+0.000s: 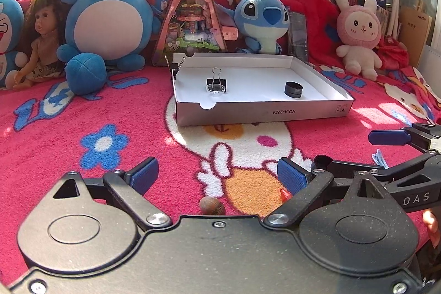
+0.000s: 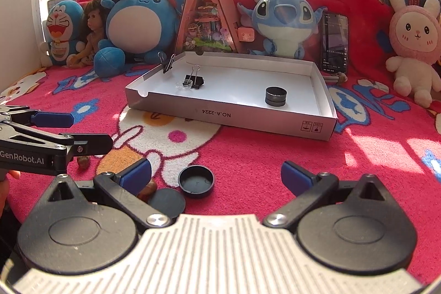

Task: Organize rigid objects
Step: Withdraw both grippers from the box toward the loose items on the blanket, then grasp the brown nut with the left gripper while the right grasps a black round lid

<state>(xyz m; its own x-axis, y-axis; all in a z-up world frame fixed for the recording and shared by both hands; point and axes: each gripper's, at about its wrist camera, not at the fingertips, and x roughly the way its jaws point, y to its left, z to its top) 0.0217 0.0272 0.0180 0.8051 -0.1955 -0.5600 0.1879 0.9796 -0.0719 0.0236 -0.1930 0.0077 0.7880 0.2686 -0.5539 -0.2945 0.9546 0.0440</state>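
Claws both spread wide, nothing gripped. Left claw (image 1: 217, 177) hangs angled down over the red blanket (image 1: 55, 145), a brown nut (image 1: 212, 206) lying loose between its fingers, untouched. Right claw (image 2: 216, 177) likewise tilts down, close beside the left; a black cap (image 2: 196, 181) sits on the blanket between its fingers, a flat black disc (image 2: 166, 202) by its left finger. White tray (image 2: 275, 126) farther back holds a binder clip (image 2: 196, 80), a clear dish (image 2: 184, 83) and a black ring (image 2: 276, 96) near its right edge.
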